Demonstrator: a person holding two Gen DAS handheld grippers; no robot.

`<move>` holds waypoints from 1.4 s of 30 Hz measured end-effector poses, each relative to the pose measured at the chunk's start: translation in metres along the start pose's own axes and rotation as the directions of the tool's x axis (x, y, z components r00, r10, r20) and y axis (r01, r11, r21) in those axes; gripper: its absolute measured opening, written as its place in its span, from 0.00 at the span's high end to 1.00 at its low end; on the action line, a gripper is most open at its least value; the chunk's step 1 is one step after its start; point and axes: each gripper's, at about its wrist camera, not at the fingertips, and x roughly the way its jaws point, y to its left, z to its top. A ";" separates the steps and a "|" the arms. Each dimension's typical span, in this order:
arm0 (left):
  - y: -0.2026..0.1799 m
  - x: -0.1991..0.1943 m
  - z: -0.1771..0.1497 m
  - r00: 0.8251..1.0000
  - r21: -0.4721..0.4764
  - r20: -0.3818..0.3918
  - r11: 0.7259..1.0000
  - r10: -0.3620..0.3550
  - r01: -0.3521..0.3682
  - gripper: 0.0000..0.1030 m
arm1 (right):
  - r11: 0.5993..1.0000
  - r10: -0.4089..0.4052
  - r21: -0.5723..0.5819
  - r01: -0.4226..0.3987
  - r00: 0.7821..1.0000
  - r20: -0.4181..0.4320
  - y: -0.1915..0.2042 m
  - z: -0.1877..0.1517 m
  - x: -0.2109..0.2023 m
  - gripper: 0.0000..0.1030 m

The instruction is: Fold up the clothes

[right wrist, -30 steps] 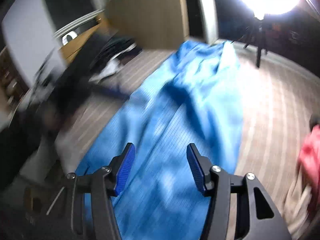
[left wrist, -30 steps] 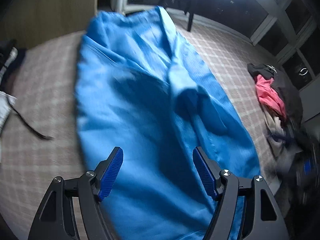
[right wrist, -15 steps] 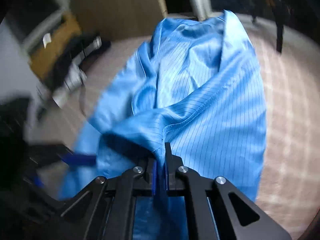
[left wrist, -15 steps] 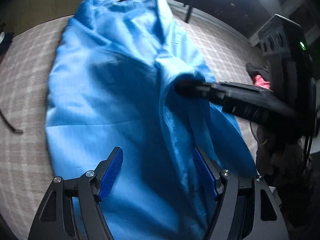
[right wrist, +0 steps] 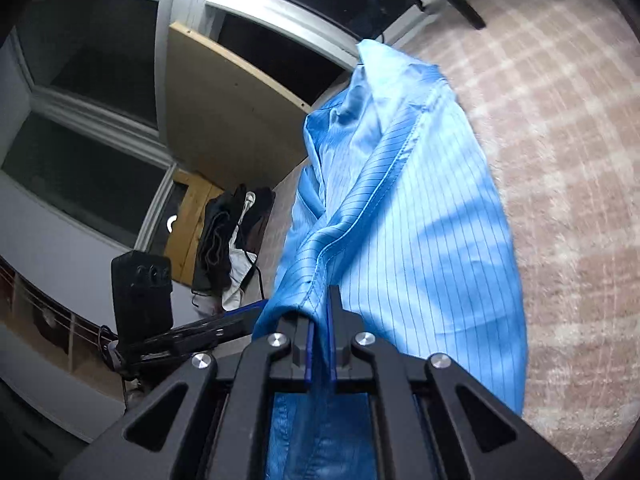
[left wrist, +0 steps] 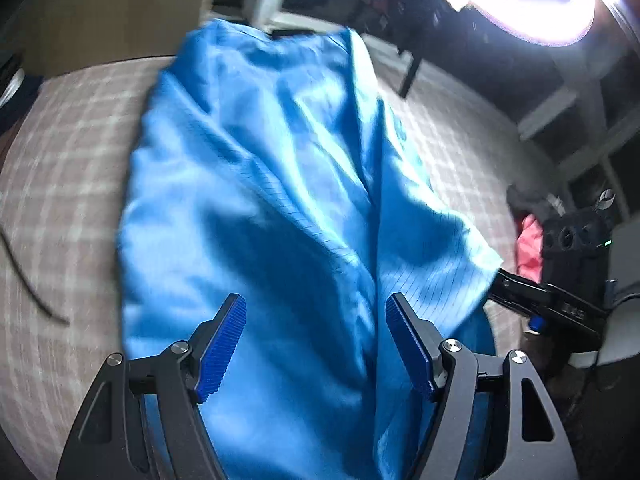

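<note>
One glossy blue garment (left wrist: 280,208), thin cloth with fine dark pinstripes and a stitched hem, lies rumpled across the pale checked bedcover (left wrist: 68,152). At six o'clock in the right wrist view the right gripper (right wrist: 319,344) is pressed together, pinching a hem fold. Over the cloth, the left gripper (left wrist: 316,344) stands spread, its two ridged blue pads (left wrist: 222,348) holding nothing.

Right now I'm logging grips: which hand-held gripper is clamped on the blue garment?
The right hand-held gripper: its jaws pinch the blue garment at a seamed edge. The left hand-held gripper hovers open above it.
</note>
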 end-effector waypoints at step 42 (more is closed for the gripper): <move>0.045 -0.020 0.006 0.944 -0.128 0.035 0.935 -0.329 0.330 0.46 | 0.911 -0.302 -0.353 0.211 0.926 -0.225 0.075 -0.056 0.033 0.68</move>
